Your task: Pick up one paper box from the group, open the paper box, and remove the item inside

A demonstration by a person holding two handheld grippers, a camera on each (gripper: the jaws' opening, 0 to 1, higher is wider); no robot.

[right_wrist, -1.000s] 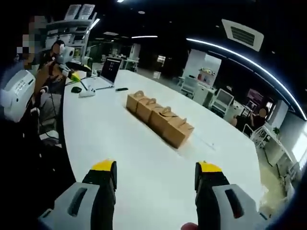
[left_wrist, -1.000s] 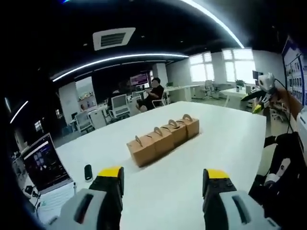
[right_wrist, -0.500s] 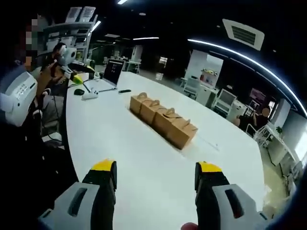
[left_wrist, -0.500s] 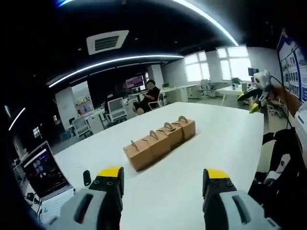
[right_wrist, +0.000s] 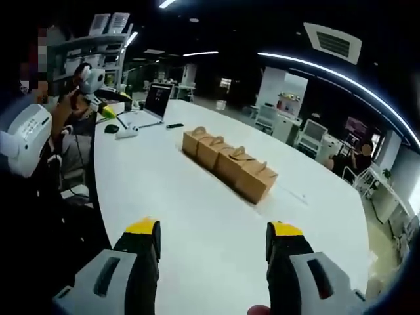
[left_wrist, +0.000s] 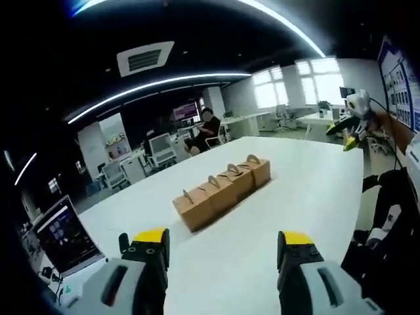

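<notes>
While earlier farther, paper boxes now slightly nearer.

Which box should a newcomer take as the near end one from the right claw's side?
On the long white table stands a row of four brown paper boxes. The end box sits closest to the right claw, with a neighbour on one side only.

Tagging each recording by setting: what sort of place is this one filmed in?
Most likely an open-plan office or meeting area: a long white table with a laptop, office chairs at desks behind, and a ceiling air vent. Four paper boxes sit in a row.
</notes>
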